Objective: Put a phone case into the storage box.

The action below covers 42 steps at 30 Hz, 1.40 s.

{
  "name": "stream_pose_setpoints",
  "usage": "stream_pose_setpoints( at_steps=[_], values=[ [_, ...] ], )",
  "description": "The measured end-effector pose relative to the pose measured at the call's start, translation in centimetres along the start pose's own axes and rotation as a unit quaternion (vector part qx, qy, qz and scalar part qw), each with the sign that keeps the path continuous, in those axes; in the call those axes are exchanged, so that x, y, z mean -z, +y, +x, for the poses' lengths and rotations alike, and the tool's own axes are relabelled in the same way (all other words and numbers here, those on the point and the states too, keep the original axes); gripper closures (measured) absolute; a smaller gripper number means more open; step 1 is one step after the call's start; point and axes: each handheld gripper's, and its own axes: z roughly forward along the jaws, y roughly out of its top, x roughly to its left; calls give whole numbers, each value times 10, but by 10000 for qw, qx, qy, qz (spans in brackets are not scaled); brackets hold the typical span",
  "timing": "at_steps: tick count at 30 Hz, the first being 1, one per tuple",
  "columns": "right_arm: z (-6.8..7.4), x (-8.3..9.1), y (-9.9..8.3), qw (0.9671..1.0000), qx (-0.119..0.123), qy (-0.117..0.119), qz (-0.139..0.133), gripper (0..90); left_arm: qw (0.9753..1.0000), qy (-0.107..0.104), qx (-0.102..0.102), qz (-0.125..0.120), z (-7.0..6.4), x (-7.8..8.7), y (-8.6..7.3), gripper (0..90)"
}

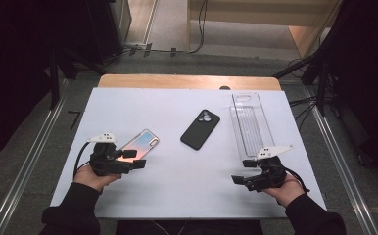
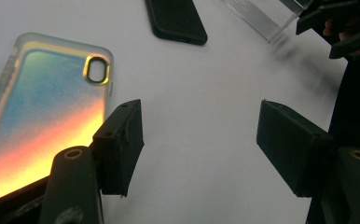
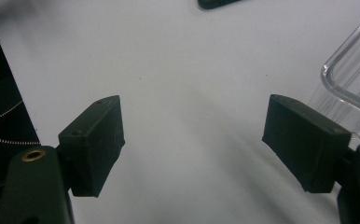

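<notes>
Iridescent phone case (image 1: pixel 139 144) lies flat on the white table (image 1: pixel 177 186), closest to me on the left, just beside my left gripper (image 1: pixel 137 159), whose jaws stand wide apart with nothing between them. My right gripper (image 1: pixel 243 171) hovers low at the near right, jaws equally spread and empty. Farther out sits the black phone case (image 1: pixel 200 129), mid-table, and beyond it to the right the clear plastic tray (image 1: pixel 250 122). I judge this the approach step: 2 cases to gather, none lifted yet. Next I'd slide the left jaws around the iridescent case's edge and close gently. I can read no brand, label or writing anywhere
</notes>
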Motion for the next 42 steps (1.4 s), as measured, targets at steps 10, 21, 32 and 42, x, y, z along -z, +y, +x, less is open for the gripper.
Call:
stream_pose_setpoints(
  at_steps=[10, 21, 32, 42],
  values=[
    [0, -2, 0, 10000, -4, 0, 43, 185, 9993, 51, -268, 238, -17, -3, -11, 284],
    [0, -1, 0, 10000, -7, -1, 59, 185, 9984, -257, -352, 347, -23, -5, -15, 282],
    [0, -2, 0, 10000, 9, 6, 67, 184, 9993, 282, -155, 174, -10, 2, -5, 203],
    [0, -2, 0, 10000, 16, 4, 76, 185, 9981, 503, -347, 22, -1, -2, 13, 0]
  ],
)
